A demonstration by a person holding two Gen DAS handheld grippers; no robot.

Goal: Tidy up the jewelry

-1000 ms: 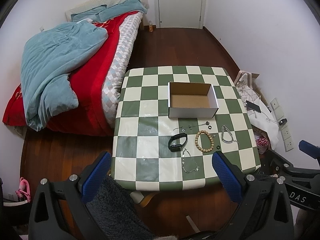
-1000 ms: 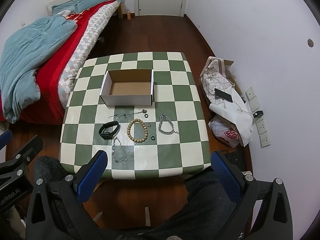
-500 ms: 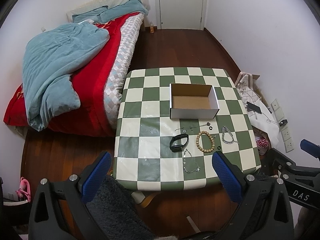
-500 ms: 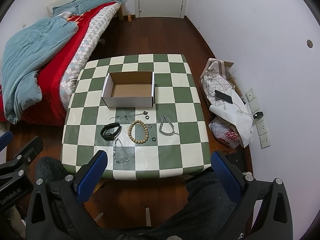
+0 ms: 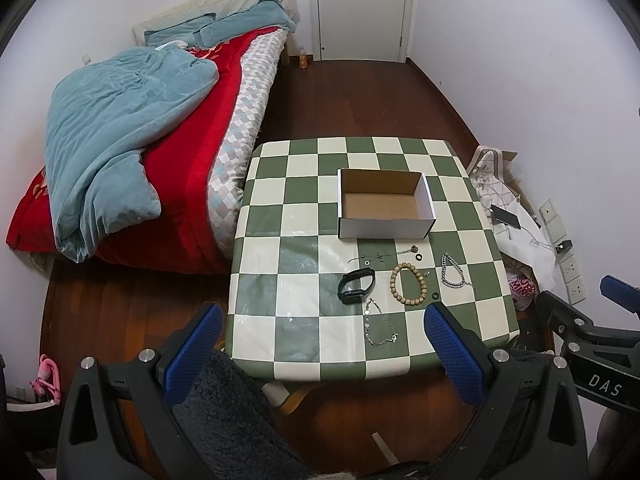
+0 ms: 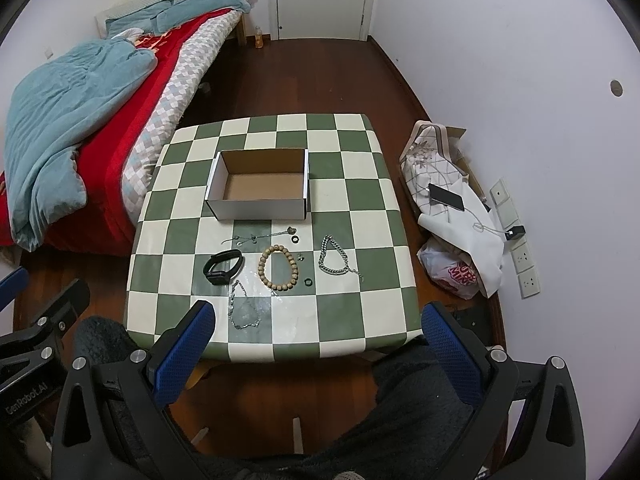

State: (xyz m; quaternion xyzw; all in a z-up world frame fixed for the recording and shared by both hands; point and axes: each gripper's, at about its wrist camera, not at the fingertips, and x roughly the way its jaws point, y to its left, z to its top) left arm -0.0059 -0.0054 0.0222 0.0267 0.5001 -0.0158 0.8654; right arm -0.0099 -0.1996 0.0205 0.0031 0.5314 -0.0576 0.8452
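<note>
Both the left gripper [image 5: 324, 344] and the right gripper [image 6: 318, 340] have jaws spread wide, holding nothing. The jewelry lies on the checkered surface [image 5: 280, 280] ahead of the jaws: bead bracelet [image 5: 408, 283], black band [image 5: 356, 285], chains. The open box [image 5: 384, 208] sits farther beyond.

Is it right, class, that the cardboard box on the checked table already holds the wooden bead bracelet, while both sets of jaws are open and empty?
Not quite. The cardboard box is empty; the wooden bead bracelet lies on the checked table in front of it, as the right wrist view shows. The rest holds: the left gripper and right gripper have open, empty jaws.
</note>
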